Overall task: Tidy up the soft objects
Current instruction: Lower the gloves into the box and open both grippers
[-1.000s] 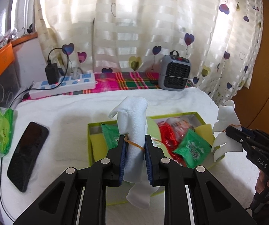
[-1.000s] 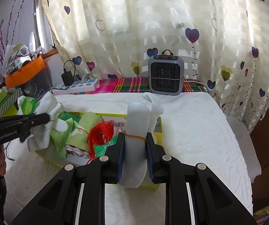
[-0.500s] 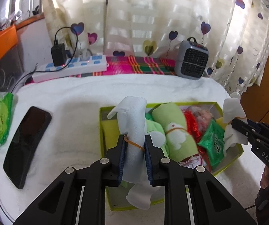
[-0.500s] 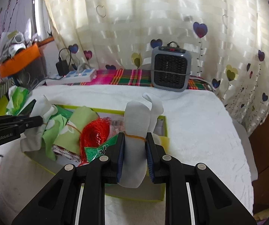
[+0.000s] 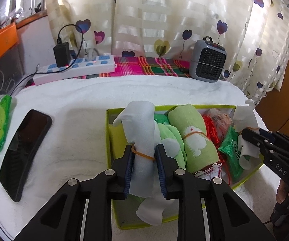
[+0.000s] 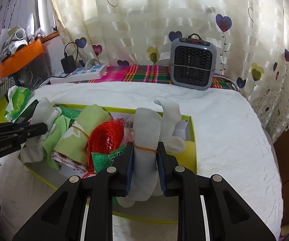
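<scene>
White towel-covered bed w/ green box [image 5: 112, 182] at near edge. L gripper [image 5: 144, 156], jaws just easing apart, holds sock roll [image 5: 142, 132] over box's left end; R gripper [image 6: 145, 154] pinches 2nd roll [image 6: 146, 132] over right end. Placing step; next: lower, release.

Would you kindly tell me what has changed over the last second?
Both grippers came down toward the green box. The left gripper has just been opening its jaws, though its white sock roll still sits between the pads. The right gripper stays clamped on its own sock roll. Phone and heater unmoved.
</scene>
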`<move>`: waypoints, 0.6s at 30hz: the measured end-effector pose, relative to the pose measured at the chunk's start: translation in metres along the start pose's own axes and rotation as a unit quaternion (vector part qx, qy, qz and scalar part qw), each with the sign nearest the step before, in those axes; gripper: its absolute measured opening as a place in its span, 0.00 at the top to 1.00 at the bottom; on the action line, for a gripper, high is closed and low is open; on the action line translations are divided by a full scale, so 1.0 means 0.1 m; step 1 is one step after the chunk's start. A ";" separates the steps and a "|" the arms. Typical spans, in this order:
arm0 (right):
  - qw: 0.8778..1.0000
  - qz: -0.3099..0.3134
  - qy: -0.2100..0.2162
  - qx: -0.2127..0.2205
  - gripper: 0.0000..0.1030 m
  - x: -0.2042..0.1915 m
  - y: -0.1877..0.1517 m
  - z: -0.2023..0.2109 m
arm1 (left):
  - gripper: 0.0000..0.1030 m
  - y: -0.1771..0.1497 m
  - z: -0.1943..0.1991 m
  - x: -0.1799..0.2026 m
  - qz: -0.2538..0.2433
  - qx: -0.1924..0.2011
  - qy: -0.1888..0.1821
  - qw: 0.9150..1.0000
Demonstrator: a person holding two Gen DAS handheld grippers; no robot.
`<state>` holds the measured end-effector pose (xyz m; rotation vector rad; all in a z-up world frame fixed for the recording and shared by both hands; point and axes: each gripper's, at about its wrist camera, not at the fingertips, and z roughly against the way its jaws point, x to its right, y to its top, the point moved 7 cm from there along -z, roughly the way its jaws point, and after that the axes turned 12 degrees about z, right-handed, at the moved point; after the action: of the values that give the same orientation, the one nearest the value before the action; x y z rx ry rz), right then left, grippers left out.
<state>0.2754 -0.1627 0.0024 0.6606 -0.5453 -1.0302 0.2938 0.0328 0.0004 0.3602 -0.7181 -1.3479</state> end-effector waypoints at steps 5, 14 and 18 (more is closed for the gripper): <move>1.000 0.009 0.007 0.001 0.75 -0.07 0.00 -0.03 | 0.77 -0.02 -0.03 0.05 0.002 0.001 -0.005 1.000; 1.000 0.002 0.015 0.004 0.66 -0.09 -0.01 -0.04 | 0.63 -0.06 -0.06 0.05 0.007 -0.004 -0.011 1.000; 1.000 -0.004 0.021 -0.001 0.59 -0.10 -0.05 -0.05 | 0.61 -0.10 -0.04 0.07 -0.004 0.002 0.000 1.000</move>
<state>0.2719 -0.1540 -0.0059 0.6814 -0.5059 -1.0231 0.2895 0.0233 -0.0067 0.3659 -0.7192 -1.3538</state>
